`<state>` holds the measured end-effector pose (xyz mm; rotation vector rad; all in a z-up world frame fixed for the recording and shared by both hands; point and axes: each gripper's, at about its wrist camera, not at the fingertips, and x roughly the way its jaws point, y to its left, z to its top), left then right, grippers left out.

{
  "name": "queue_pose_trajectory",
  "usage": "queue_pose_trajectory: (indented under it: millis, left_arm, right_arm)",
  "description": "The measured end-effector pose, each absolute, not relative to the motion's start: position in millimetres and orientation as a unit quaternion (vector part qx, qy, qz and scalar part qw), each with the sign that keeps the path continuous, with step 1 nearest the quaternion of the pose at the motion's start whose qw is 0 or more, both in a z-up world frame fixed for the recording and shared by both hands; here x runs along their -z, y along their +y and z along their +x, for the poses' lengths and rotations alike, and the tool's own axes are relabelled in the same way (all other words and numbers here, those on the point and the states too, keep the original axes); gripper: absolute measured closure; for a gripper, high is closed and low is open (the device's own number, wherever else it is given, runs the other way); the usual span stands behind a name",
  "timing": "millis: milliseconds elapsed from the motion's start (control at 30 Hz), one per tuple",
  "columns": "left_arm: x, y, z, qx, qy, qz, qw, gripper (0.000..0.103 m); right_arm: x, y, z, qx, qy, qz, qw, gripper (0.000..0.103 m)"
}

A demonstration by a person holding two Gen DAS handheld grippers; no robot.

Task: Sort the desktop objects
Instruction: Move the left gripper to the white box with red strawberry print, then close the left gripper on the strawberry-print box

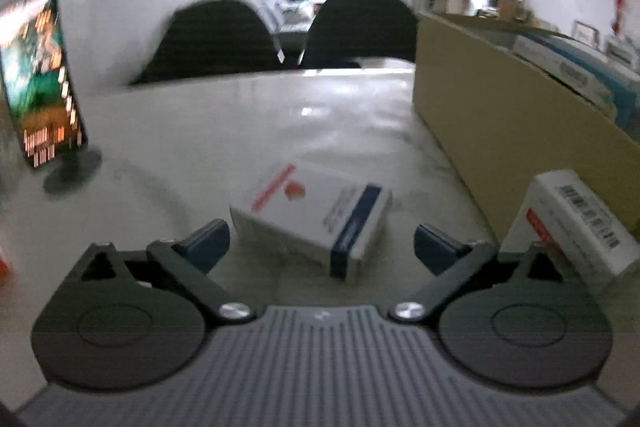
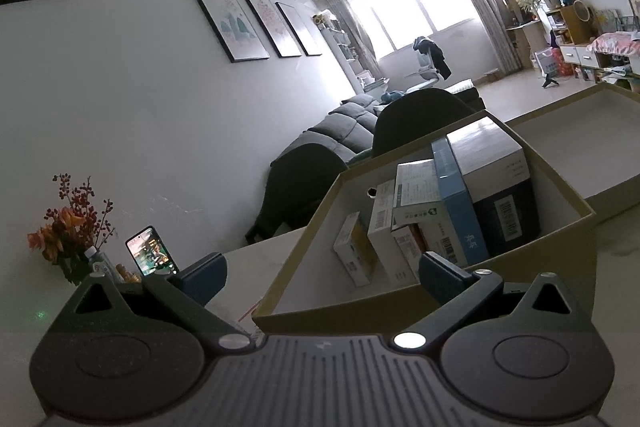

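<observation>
Wide-open, empty jaws of the left gripper (image 1: 322, 243) frame a small white carton (image 1: 312, 213) lying on the pale bench (image 1: 248, 123). Judged step: picking it up; next, close on it squarely. Right gripper (image 2: 322, 277), also open and empty, faces the cardboard box (image 2: 568, 215) of sorted cartons. Living room beyond.

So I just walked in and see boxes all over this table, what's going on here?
A person is sorting small boxes into a cardboard box on the white table. The left hand-held gripper is open, with a white box with a blue stripe lying on the table between its fingers, not gripped. A barcoded white box sits beside it. The right hand-held gripper is open and empty at the cardboard box, which already holds several packages.
</observation>
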<state>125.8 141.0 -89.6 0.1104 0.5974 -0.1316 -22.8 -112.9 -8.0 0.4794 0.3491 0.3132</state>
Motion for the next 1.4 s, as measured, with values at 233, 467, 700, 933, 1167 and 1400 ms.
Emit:
queue_pose_trajectory:
  millis: [233, 467, 700, 933, 1167, 1400]
  left_arm:
    - [90.2, 160.6, 146.1, 0.024, 0.347, -0.036, 0.937, 0.000]
    - [81.7, 163.2, 166.0, -0.010, 0.386, -0.145, 0.911, 0.002]
    - [74.3, 147.9, 179.5, -0.073, 0.404, -0.160, 0.898, 0.006]
    - [81.5, 129.6, 195.6, -0.091, 0.411, -0.115, 0.900, 0.011]
    - [86.8, 139.1, 190.7, -0.071, 0.399, -0.107, 0.908, 0.018]
    - [83.5, 148.6, 180.0, -0.028, 0.390, -0.101, 0.915, 0.029]
  right_arm:
    - [8.3, -111.8, -21.4, -0.153, 0.172, 0.236, 0.944, 0.001]
    - [8.7, -108.2, -20.4, -0.156, 0.174, 0.232, 0.944, 0.001]
    - [8.5, -108.4, -21.2, -0.156, 0.173, 0.234, 0.944, 0.001]
    - [8.5, -112.5, -23.0, -0.153, 0.171, 0.235, 0.944, 0.001]
    - [9.2, -118.4, -23.5, -0.150, 0.168, 0.241, 0.944, 0.001]
    - [9.8, -118.4, -23.6, -0.155, 0.168, 0.242, 0.943, 0.001]
